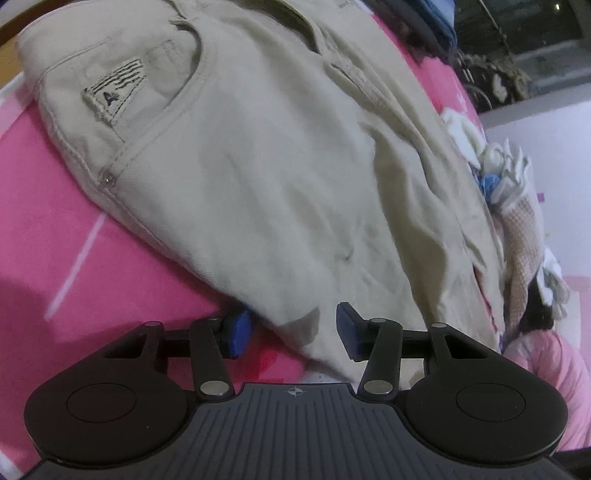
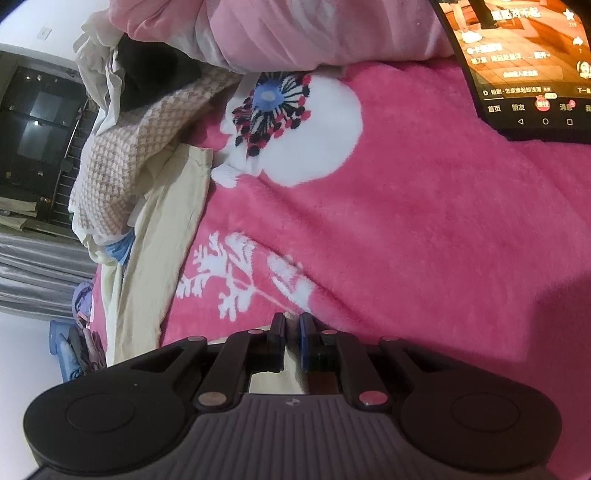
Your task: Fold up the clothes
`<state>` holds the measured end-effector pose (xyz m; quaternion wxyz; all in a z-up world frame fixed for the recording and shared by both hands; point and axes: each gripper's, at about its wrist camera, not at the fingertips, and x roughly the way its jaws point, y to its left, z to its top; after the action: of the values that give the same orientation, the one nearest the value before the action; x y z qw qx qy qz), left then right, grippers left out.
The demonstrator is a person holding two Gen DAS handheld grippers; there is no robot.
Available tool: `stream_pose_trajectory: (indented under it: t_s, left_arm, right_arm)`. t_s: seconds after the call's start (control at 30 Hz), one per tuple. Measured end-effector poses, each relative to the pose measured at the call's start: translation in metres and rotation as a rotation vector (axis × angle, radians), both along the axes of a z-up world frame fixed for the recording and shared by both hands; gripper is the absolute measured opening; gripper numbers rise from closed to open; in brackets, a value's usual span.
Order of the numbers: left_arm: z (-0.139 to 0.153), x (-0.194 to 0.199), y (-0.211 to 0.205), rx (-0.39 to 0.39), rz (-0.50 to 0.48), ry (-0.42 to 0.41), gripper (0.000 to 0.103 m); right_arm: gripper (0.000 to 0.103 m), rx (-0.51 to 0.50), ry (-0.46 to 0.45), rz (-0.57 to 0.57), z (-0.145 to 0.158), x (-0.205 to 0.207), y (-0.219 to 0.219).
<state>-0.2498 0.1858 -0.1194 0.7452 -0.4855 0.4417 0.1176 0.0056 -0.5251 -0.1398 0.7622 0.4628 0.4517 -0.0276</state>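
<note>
Beige trousers [image 1: 258,166] lie flat on the pink blanket [image 1: 55,221], waistband and labelled pocket at the far left in the left wrist view. My left gripper [image 1: 293,328] is open at their near edge; a corner of the cloth lies between the blue pads [image 1: 240,330], which do not press on it. In the right wrist view a beige trouser leg [image 2: 166,240] runs down the left side and under my right gripper [image 2: 291,325]. That gripper is shut, and beige cloth shows just behind its pads.
A heap of other clothes [image 2: 122,158], checked and white, lies beyond the trousers by the bed's edge. A lit phone [image 2: 524,66] rests on the flowered blanket [image 2: 406,221] at the far right. A pink quilt [image 2: 295,29] is bunched along the back.
</note>
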Motion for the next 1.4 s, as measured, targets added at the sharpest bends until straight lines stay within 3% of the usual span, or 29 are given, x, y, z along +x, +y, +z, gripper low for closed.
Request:
stream_pose_trajectory:
  t_s: [0.1, 0.23, 0.4, 0.47, 0.53, 0.6, 0.67, 0.73, 0.8, 0.93, 1.03, 1.1, 1.3, 1.4]
  left_arm:
    - [0.002, 0.001, -0.001, 0.009, 0.035, -0.004, 0.040]
    - [0.010, 0.000, -0.001, 0.051, 0.058, -0.017, 0.010]
    - [0.021, 0.004, -0.004, 0.107, 0.021, -0.017, 0.006]
    - [0.018, 0.005, -0.002, 0.095, 0.019, -0.009, 0.006]
    - [0.013, 0.006, 0.000, 0.076, 0.017, -0.002, 0.006]
    - [0.009, 0.006, 0.003, 0.060, 0.016, 0.003, 0.008]
    - [0.006, 0.007, 0.004, 0.051, 0.010, 0.004, 0.008]
    - [0.004, 0.007, 0.005, 0.040, -0.003, 0.009, 0.015]
    - [0.001, 0.009, 0.006, 0.023, -0.015, 0.011, 0.019]
    - [-0.003, 0.012, 0.008, 0.007, -0.013, 0.005, 0.022]
    - [-0.006, 0.011, 0.008, 0.003, 0.012, -0.002, 0.020]
    - [-0.008, 0.011, 0.009, 0.004, 0.033, -0.001, 0.013]
    - [-0.002, 0.011, 0.006, 0.066, -0.003, -0.038, 0.003]
    - [0.001, 0.009, 0.010, 0.058, -0.013, -0.050, 0.003]
  right_arm:
    - [0.009, -0.026, -0.017, 0.018, 0.003, 0.001, 0.003]
    - [0.008, -0.090, -0.066, 0.042, 0.012, 0.002, 0.008]
    - [0.008, -0.225, -0.185, -0.042, 0.042, -0.017, 0.007]
    - [0.008, -0.264, -0.125, -0.131, 0.042, -0.025, -0.003]
    - [0.010, -0.206, -0.036, -0.212, 0.034, -0.032, -0.021]
    - [0.011, -0.130, -0.050, -0.271, 0.038, -0.047, -0.034]
    - [0.017, -0.153, -0.110, -0.273, 0.059, -0.066, -0.032]
    - [0.025, -0.148, -0.147, -0.221, 0.080, -0.082, -0.018]
    - [0.028, -0.069, -0.132, -0.100, 0.090, -0.089, 0.005]
    - [0.033, 0.034, 0.001, 0.156, 0.086, -0.088, 0.067]
    - [0.033, -0.002, 0.173, 0.267, 0.067, -0.079, 0.105]
    - [0.036, -0.047, 0.235, 0.259, 0.058, -0.073, 0.115]
    - [0.029, -0.156, 0.277, 0.283, 0.050, -0.059, 0.129]
    - [0.029, -0.233, 0.250, 0.383, 0.071, -0.068, 0.140]
